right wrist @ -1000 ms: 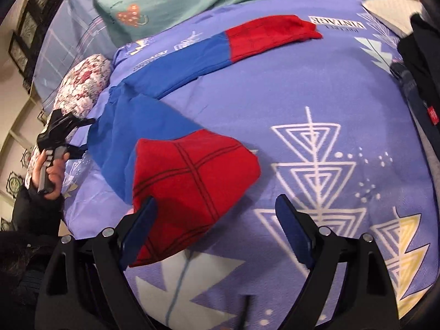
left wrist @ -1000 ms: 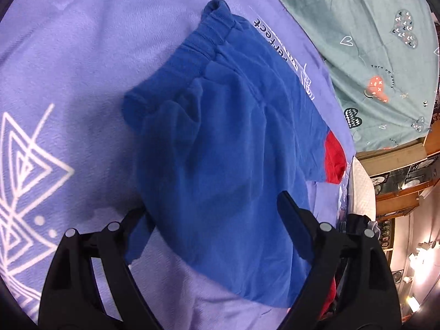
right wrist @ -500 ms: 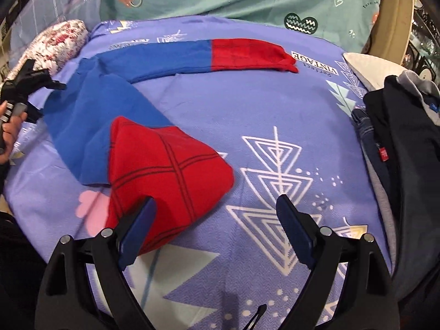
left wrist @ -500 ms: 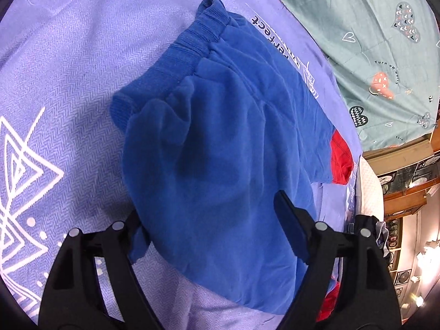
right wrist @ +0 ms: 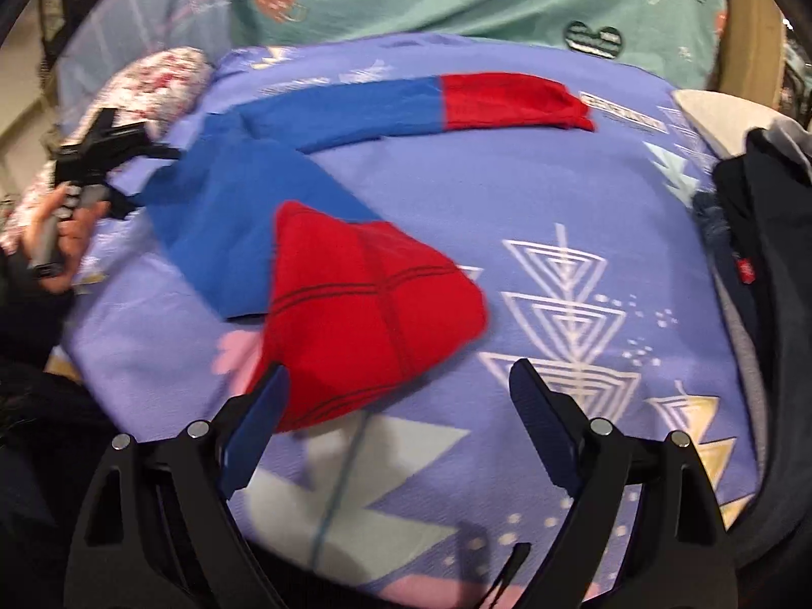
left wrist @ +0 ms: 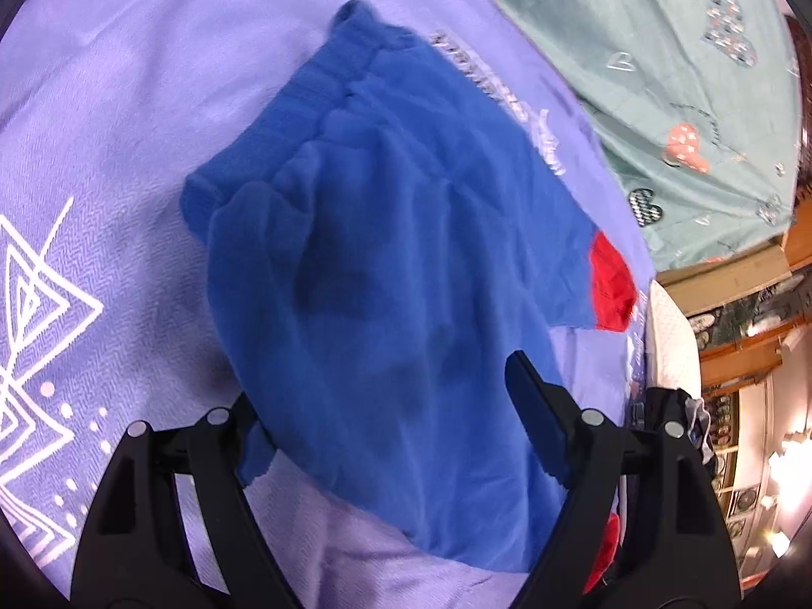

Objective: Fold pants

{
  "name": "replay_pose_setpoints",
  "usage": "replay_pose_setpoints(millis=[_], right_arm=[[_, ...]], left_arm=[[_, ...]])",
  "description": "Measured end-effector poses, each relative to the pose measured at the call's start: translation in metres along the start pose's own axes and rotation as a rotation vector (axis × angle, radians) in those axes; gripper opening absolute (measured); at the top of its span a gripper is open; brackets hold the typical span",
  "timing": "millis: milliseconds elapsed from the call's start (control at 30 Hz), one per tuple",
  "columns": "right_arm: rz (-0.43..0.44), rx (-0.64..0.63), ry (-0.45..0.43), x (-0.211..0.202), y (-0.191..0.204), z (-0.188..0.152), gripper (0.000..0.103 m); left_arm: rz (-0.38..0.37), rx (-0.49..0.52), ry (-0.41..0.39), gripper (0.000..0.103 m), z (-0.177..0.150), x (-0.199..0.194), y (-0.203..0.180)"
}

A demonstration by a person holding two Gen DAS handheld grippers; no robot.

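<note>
Pants (right wrist: 228, 223) lying spread on purple bedspread (right wrist: 558, 177), blue seat bunching toward left gripper (left wrist: 380, 385), one leg stretching along the far edge, the other angling nearer with its red cuff (right wrist: 365, 314) just ahead of right gripper (right wrist: 398, 370). Right jaws standing wide apart, hovering over bedspread and cuff edge, clamping nothing. Left jaws just closing slightly, standing apart with blue fabric lying between them and draping over one finger, not pinching it. Dark clothes (right wrist: 761, 203) piling beside bedspread.
</note>
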State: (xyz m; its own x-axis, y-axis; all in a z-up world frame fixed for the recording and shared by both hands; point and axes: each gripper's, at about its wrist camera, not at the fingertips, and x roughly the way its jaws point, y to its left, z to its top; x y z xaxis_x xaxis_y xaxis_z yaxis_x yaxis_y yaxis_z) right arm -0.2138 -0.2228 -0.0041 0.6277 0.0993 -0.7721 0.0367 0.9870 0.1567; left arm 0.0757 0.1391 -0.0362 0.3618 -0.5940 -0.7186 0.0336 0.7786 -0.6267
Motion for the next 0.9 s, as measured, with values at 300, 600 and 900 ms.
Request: replay_pose_setpoints(millis=[300, 600, 900], right_arm=[[0.000, 0.059, 0.114, 0.042, 0.004, 0.001, 0.068], [-0.169, 0.125, -0.017, 0.018, -0.020, 0.028, 0.010], [-0.456, -0.167, -0.299, -0.067, -0.021, 0.080, 0.008]], left_arm=[[0.023, -0.033, 0.016, 0.080, 0.006, 0.016, 0.013], [-0.036, 0.000, -0.028, 0.010, 0.007, 0.001, 0.005], [-0.149, 0.007, -0.129, 0.010, -0.012, -0.060, -0.001]])
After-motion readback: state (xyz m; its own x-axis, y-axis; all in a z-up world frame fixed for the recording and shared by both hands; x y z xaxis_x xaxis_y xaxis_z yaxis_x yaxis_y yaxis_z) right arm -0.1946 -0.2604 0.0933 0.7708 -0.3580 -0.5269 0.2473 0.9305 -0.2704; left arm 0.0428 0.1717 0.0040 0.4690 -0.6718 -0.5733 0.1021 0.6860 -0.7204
